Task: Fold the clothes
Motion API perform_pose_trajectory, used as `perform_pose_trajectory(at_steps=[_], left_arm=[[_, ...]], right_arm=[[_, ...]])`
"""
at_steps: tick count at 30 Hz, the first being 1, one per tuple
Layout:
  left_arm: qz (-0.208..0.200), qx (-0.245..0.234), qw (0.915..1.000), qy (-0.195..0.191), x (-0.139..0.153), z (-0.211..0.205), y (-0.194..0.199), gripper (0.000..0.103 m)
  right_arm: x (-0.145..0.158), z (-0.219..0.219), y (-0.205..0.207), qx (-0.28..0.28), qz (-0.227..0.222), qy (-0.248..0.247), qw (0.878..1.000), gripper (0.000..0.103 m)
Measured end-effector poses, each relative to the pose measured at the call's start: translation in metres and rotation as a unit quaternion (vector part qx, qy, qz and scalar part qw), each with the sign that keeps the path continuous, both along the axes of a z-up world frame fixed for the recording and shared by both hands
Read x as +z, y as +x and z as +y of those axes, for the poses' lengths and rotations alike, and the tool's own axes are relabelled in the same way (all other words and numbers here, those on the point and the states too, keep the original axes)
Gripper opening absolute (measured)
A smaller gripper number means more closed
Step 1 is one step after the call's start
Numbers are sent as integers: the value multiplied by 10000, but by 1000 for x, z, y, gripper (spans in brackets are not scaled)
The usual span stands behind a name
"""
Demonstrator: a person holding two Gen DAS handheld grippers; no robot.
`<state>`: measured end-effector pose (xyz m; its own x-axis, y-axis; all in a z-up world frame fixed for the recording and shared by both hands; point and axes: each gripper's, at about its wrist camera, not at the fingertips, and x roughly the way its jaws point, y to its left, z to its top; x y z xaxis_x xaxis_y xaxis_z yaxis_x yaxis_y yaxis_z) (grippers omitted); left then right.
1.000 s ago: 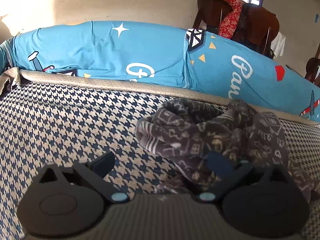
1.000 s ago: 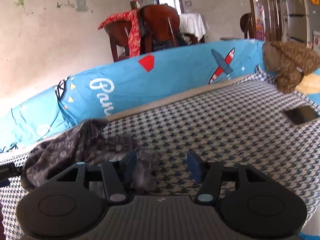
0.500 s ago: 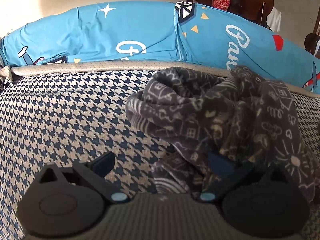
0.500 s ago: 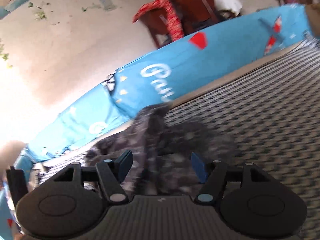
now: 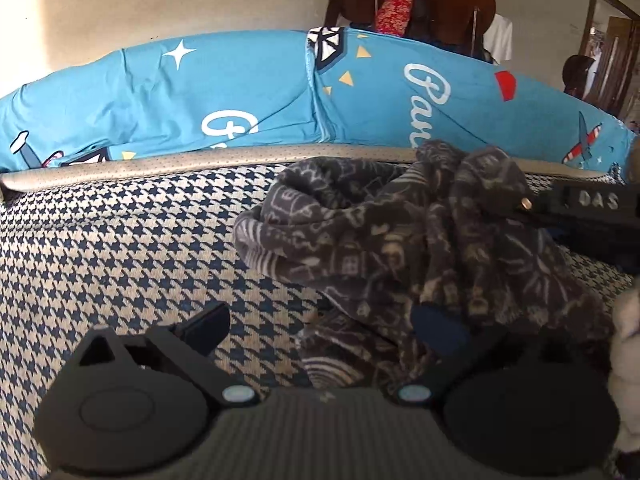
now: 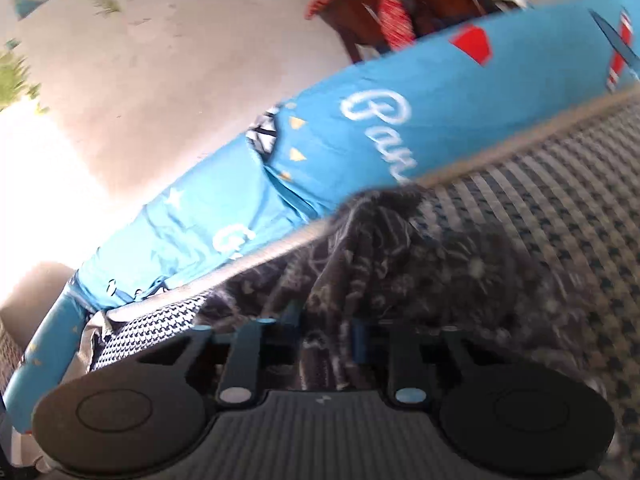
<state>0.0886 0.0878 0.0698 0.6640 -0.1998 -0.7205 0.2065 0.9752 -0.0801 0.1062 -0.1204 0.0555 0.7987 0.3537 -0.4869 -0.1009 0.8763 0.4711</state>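
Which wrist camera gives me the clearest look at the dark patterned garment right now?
The left wrist view: the dark patterned garment lies sharp and nearly whole on the houndstooth cover, bunched, with an opening facing left. The right wrist view is motion-blurred and shows only folds of it pinched in the right gripper.

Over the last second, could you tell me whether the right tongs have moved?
Yes. The right tongs have advanced left onto the grey patterned garment and closed on it; the blue printed bolster now runs tilted across their view.
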Motion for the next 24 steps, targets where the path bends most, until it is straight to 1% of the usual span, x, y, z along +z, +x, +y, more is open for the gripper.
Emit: perform_pose_trajectory(at_steps=[1, 6, 7, 9, 12, 15, 19, 21, 23, 24], left_arm=[[-38, -53, 10000, -6, 1, -1, -1, 103], [-227, -317, 9992, -34, 7, -8, -7, 103], [-265, -370, 9990, -39, 8, -10, -8, 103], [-341, -475, 9983, -50, 10, -13, -11, 103], [-454, -634, 9969, -67, 14, -17, -14, 103], [-555, -744, 9957, -57, 15, -23, -14, 103], [-656, -760, 9949, 29, 12, -35, -5, 103], [-706, -768, 9945, 72, 11, -41, 0, 103], [-757, -776, 9940, 114, 9, -47, 5, 103], [-764, -754, 9942, 64, 9, -49, 6, 103]], right_arm=[[3, 2, 1, 48, -91, 13, 9999, 19], [16, -2, 9, 136, -405, 376, 9984, 16], [19, -3, 9, 165, -495, 456, 9976, 14], [27, -4, 10, 260, -708, 581, 9955, 13], [39, -2, 12, 342, -918, 574, 9935, 13], [44, -7, 10, 171, -1020, 655, 9925, 13], [57, -33, 0, -603, -1297, 636, 9877, 13], [59, -42, -1, -657, -1323, 750, 9862, 13], [60, -44, -1, -604, -1319, 758, 9865, 13], [60, -43, -1, -556, -1311, 755, 9869, 13]])
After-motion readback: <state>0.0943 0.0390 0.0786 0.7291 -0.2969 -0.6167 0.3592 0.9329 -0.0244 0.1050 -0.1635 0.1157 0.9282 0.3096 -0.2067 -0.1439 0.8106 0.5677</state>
